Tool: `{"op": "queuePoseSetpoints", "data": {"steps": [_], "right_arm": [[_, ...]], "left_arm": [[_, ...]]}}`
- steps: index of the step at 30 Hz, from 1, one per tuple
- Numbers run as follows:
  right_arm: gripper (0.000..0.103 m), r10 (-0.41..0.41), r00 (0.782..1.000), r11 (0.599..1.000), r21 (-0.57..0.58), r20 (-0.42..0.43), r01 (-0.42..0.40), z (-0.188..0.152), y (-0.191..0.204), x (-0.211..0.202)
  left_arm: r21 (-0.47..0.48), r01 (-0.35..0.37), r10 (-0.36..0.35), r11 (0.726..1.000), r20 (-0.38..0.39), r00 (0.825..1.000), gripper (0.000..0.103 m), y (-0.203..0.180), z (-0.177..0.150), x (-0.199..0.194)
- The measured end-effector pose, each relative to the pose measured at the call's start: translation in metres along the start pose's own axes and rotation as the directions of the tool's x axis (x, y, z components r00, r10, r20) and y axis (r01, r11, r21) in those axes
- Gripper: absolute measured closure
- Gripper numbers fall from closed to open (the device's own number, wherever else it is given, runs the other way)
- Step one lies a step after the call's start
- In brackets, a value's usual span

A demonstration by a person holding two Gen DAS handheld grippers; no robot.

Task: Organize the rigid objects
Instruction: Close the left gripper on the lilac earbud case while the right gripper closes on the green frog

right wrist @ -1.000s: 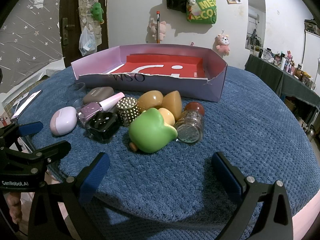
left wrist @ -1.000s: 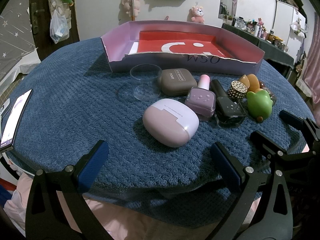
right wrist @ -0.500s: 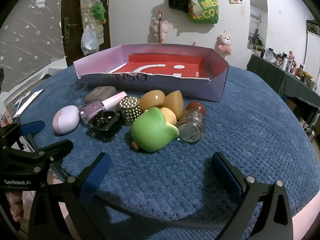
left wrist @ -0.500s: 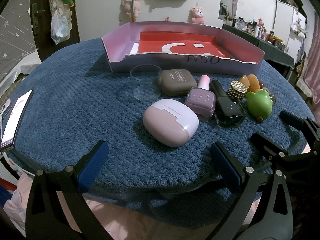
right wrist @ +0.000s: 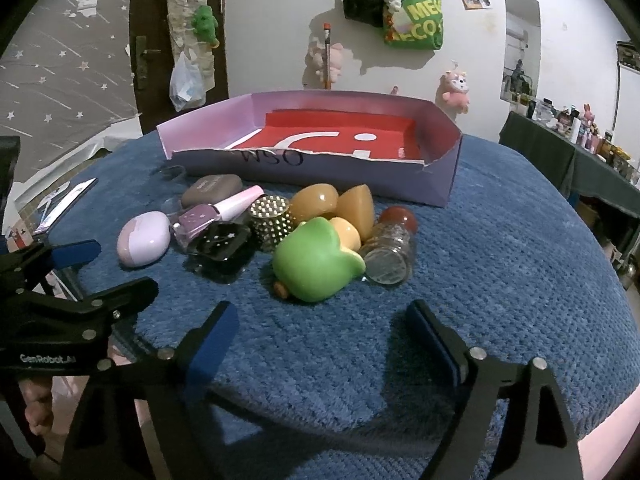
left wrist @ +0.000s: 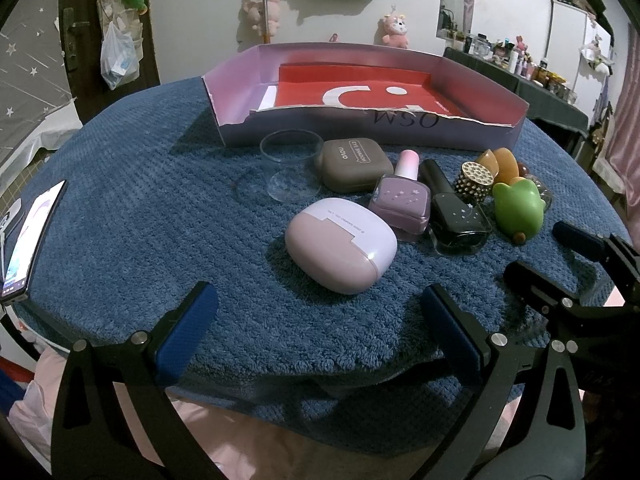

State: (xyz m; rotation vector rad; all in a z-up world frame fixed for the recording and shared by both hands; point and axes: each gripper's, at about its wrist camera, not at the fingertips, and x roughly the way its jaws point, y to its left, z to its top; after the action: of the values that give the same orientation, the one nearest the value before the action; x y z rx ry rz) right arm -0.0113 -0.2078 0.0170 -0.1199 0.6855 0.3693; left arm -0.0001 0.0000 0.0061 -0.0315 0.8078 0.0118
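A row of small items lies on the blue cloth before a lilac cardboard box (left wrist: 304,134) with a red floor. The row holds a pink-lilac case (left wrist: 340,248), a purple nail polish (left wrist: 402,200), a black nail polish (left wrist: 456,216), a brown eye shadow case (left wrist: 354,164) and a clear dish (left wrist: 290,152). Further right are a green toy (right wrist: 316,260), orange sponges (right wrist: 332,204), a studded cap (right wrist: 270,216) and a glass jar (right wrist: 390,248). My left gripper (left wrist: 316,308) stands open just short of the pink-lilac case. My right gripper (right wrist: 322,316) is closing on nothing, short of the green toy.
A phone (left wrist: 24,240) lies at the table's left edge. The round table's near rim runs just under both grippers. A dark side table (right wrist: 580,160) crowded with bottles stands at the far right. Bags and plush toys hang on the wall behind.
The right gripper's jaws have drawn closer together and it has edged slightly toward the green toy. The left gripper and the objects have not moved.
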Motion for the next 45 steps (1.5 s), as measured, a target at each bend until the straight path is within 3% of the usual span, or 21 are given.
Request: {"op": "queuePoseSetpoints", "data": {"steps": [6, 13, 20, 33, 38, 41, 45], "right_arm": [[0.021, 0.013, 1.000, 1.000, -0.003, -0.001, -0.013, 0.002, 0.002, 0.000], [0.026, 0.040, 0.999, 0.999, -0.008, -0.002, -0.040, 0.003, 0.005, 0.001], [0.039, 0.070, 0.998, 0.997, -0.016, -0.008, -0.070, 0.008, 0.008, 0.006], [0.047, 0.102, 0.995, 0.994, 0.026, -0.017, -0.102, 0.025, -0.002, 0.023], [0.051, 0.100, 0.995, 0.994, 0.037, -0.018, -0.100, 0.028, -0.007, 0.026], [0.059, 0.086, 0.996, 0.996, 0.040, -0.022, -0.085, 0.032, -0.011, 0.030], [0.060, 0.099, 0.995, 0.994, 0.042, -0.023, -0.098, 0.035, -0.015, 0.031]], "left_arm": [[0.003, 0.002, -0.002, 1.000, 0.002, 1.000, 0.003, 0.000, 0.000, 0.000], [0.010, 0.011, -0.011, 1.000, 0.003, 1.000, 0.014, -0.002, 0.004, 0.002], [0.013, 0.017, -0.017, 1.000, 0.005, 1.000, 0.017, -0.002, 0.008, 0.005], [0.010, 0.036, -0.036, 0.999, 0.005, 0.999, 0.031, 0.002, 0.025, 0.019], [0.037, 0.054, -0.054, 0.998, 0.007, 0.999, 0.049, -0.003, 0.028, 0.021], [0.041, 0.054, -0.055, 0.998, 0.010, 0.998, 0.049, -0.004, 0.027, 0.021], [0.028, 0.067, -0.067, 0.997, 0.007, 0.998, 0.049, -0.002, 0.028, 0.021]]}}
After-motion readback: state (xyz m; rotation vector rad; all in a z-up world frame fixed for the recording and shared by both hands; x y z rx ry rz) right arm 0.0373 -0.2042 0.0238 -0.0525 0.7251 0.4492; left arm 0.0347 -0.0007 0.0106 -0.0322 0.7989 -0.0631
